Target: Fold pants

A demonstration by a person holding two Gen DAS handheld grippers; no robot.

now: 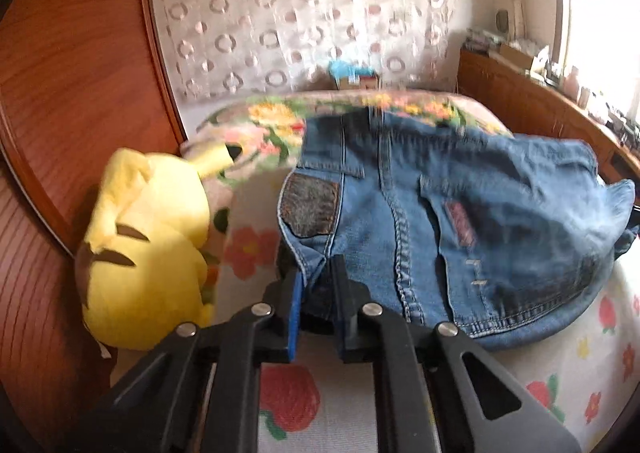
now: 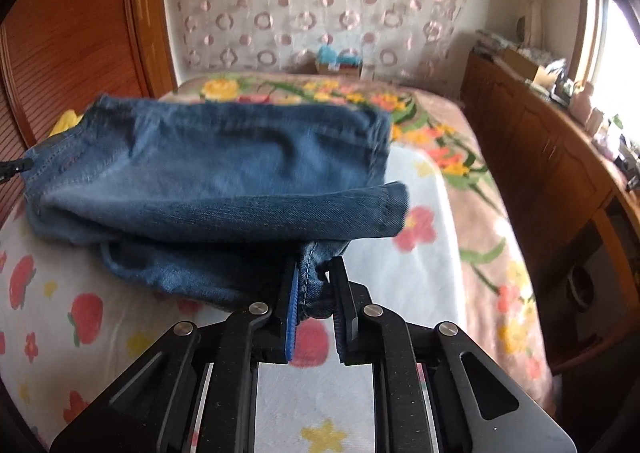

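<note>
Left wrist view: the left tongs [image 1: 316, 277] are pinching a stitched edge of the jeans [image 1: 420, 221] near the dark back pocket [image 1: 310, 205], blue pads closed in on the denim. The jeans are lying directly ahead of these tongs and spreading away to the right across the bed [image 1: 580, 381], seat side up, centre seam running away from the camera. Their long axis is running left to right, from these tongs toward the far bunched end, where a dark tip, probably the other tool, is just showing. A yellow plush toy [image 1: 144, 249] is sitting just left of the jeans, against the wooden headboard [image 1: 68, 65].

Right wrist view: the right tongs [image 2: 316, 281] are gripping a hemmed edge of the jeans [image 2: 208, 181], narrow around the cloth. Here the denim is already doubled into layers, sagging slightly clear of the flowered bedcover [image 2: 400, 277], and is stretching left from these tongs, toward the plush toy's side.

Judging from both views, each hand is holding one end and the garment is hanging between them; the coming fold likely depends on carrying one end along that axis onto the other, and neither hand looks nearer
</note>
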